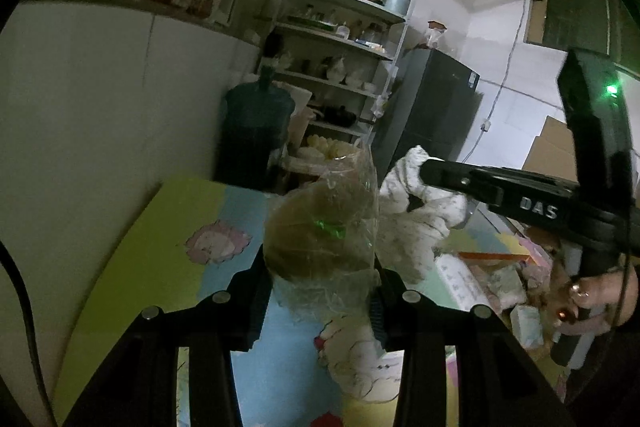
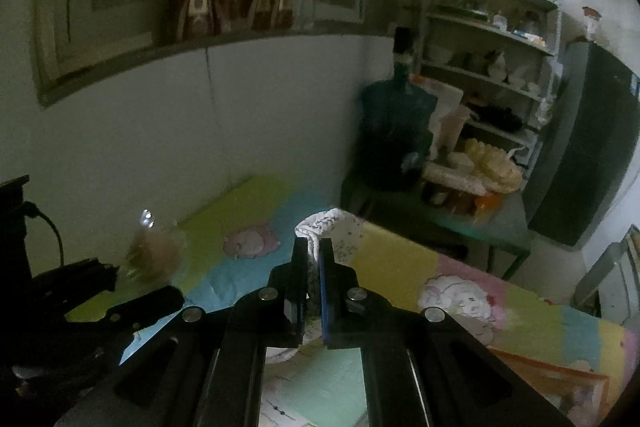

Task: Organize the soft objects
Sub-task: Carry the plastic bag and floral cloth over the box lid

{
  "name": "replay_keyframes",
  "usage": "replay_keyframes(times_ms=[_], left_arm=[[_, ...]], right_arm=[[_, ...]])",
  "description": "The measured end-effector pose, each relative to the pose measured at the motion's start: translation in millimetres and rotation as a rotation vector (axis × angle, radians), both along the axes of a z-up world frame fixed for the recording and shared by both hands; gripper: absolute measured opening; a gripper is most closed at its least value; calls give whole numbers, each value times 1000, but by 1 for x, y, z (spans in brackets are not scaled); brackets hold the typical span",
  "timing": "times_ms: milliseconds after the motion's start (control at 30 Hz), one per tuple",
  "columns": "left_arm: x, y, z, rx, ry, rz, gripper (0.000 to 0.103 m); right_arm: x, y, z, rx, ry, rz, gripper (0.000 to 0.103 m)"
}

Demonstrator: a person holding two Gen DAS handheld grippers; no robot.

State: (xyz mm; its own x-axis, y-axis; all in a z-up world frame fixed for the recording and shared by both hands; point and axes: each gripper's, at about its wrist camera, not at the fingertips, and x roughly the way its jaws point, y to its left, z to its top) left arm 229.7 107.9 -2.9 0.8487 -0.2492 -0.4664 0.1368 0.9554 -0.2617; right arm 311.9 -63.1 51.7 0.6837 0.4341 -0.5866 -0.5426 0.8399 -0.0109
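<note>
Above the bench (image 1: 132,267), which wears a bright cartoon-print cover of green, blue, yellow and pink panels, both grippers hang clear of the surface. From the left wrist view, the left gripper (image 1: 320,291) has its fingers clamped on a clear plastic bag (image 1: 320,227) with something brown and rounded inside (its nature is hard to tell through the wrinkled film); the bag stands up between the pads over the blue panel near the bench's wall-side edge. Just beside it, toward the bench's middle, the right gripper (image 2: 314,255) has its fingers clenched on a white cloth with a small floral print (image 2: 336,227), the fabric bunched above the tips and trailing down between them. A hand (image 1: 600,291) grips that tool's handle at the right of the left wrist view. Beyond the bench's far edge stand a dark water jug (image 2: 394,131), a loaded shelf rack (image 2: 492,39) and a dark fridge (image 1: 436,103).
</note>
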Motion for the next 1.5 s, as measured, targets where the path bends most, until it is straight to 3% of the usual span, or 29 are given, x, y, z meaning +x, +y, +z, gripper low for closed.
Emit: replay_keyframes(times_ms=[533, 1500], left_arm=[[22, -75, 25, 36, -27, -87, 42], [39, -233, 27, 107, -6, -251, 42]], right_arm=[[-25, -97, 31, 72, -73, -100, 5], [-64, -265, 28, 142, -83, -255, 5]])
